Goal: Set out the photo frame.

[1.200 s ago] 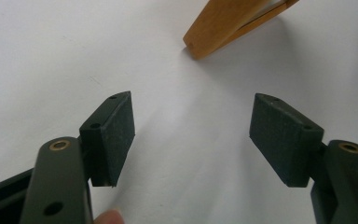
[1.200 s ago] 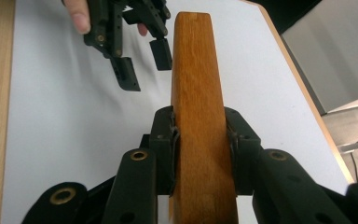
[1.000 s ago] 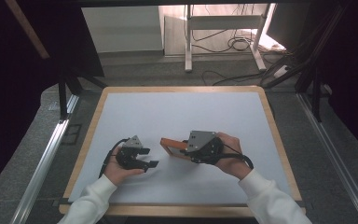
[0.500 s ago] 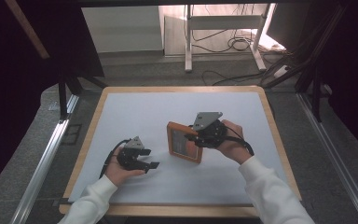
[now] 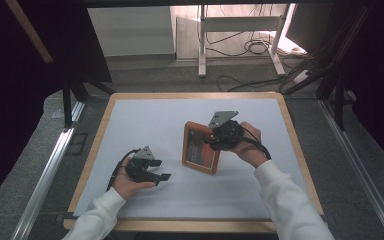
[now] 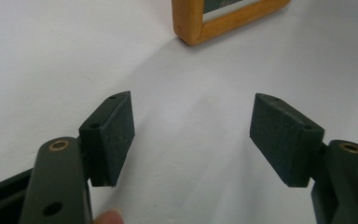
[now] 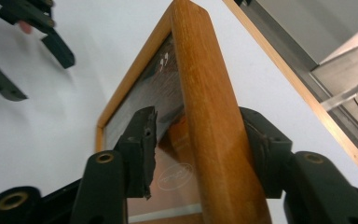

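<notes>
White table (image 5: 145, 115): wooden rim, both grippers working over it. Wooden picture frame (image 5: 200, 148): standing tilted on its lower edge, its upper side rail between the jaws of the right gripper (image 5: 219, 137). Those jaws have just been opening; in the right gripper view the left pad stands off the glass, the right one sits against the rail's back, so no firm grip. Left gripper (image 5: 161, 176): jaws wide apart, nothing between them, frame's corner (image 6: 200, 28) ahead, well apart.
</notes>
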Demonstrator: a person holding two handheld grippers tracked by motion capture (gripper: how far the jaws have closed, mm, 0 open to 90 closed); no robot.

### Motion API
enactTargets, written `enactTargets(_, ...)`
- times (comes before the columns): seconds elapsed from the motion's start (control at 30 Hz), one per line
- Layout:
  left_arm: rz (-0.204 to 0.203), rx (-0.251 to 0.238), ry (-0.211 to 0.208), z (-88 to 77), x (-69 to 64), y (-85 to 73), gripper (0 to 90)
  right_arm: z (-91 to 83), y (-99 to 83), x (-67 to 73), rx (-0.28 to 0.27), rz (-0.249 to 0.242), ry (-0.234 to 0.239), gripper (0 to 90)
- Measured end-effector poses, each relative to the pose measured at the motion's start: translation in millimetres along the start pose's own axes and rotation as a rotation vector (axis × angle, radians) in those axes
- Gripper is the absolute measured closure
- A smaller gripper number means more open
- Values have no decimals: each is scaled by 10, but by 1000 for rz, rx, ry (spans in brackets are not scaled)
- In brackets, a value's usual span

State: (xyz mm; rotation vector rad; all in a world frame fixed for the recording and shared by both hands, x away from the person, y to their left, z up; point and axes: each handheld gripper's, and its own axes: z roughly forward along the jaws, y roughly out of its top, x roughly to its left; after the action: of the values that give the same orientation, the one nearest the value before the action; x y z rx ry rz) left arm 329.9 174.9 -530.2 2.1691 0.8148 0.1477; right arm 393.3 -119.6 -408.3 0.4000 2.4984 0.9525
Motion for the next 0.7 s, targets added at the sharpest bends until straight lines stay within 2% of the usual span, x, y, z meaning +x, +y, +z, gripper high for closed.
enactTargets(0.23,6,4,-2,1,1,0,303,99,-50,-115,3,64,-8,431)
enactTargets(0.4,5,6,-3,5,1,-1,302,98,-56,-115,-2,63,-24,410)
enactTargets(0.63,3,2,-2,0,-1,-2,302,-41,-77,-105,-58,141,-76,250)
enactTargets(0.7,2,1,-2,-2,-1,-2,303,-109,-131,-105,-81,176,-80,232)
